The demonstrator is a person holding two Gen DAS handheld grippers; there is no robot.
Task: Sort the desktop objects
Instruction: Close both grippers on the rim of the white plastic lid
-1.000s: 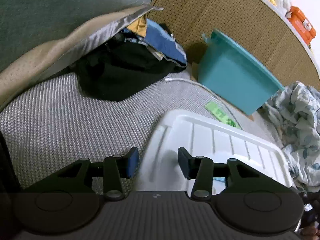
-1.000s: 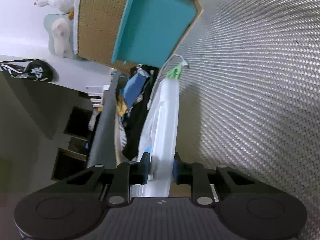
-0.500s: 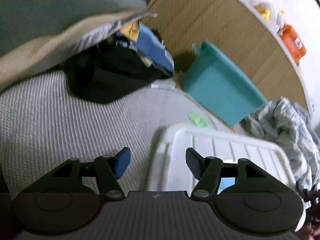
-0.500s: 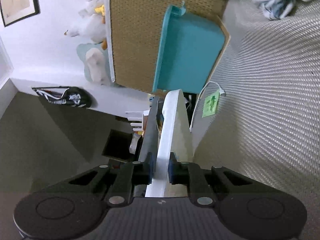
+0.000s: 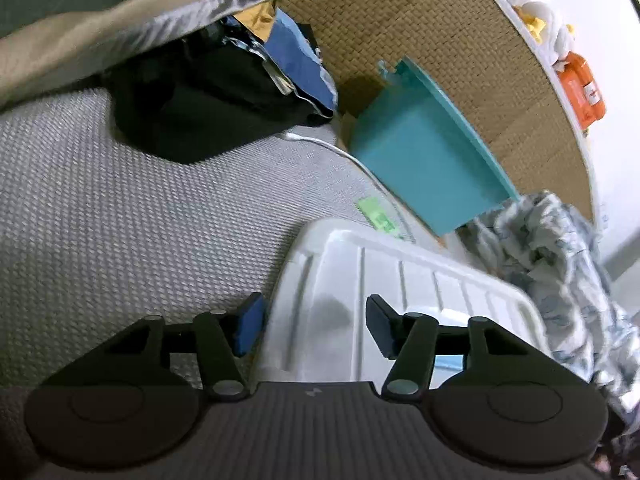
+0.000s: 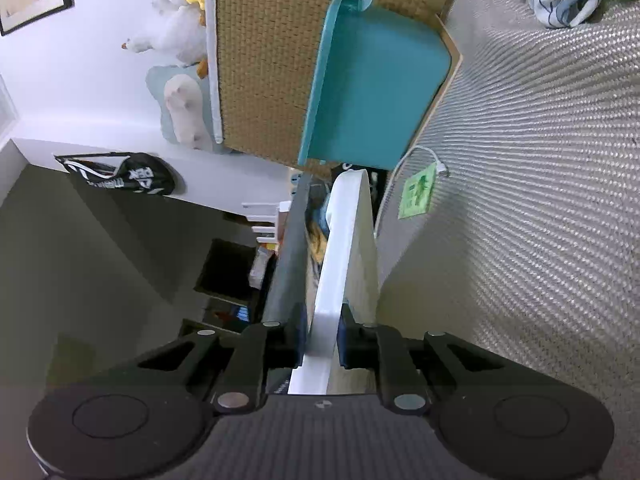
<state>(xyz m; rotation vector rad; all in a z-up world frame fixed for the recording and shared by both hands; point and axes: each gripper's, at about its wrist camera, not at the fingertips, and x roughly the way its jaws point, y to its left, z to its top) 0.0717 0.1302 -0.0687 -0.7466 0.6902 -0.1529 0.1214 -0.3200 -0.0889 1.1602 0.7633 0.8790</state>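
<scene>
While the right tool (image 6: 322, 338) pinches the rim of the white plastic lid (image 6: 348, 248), raised edge-on over the grey mat (image 6: 540, 200), the left tool (image 5: 314, 326) is closing astride its corner, not touching. Lid: rigid, light, smooth; hold by the rims.

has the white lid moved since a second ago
Yes. In the right wrist view the white lid, clamped by the right gripper, now stands clear of the green card it overlapped before.

Grey woven carpet (image 5: 120, 216) meets a wicker-fronted unit (image 5: 440, 40) under white walls (image 6: 100, 60).
</scene>
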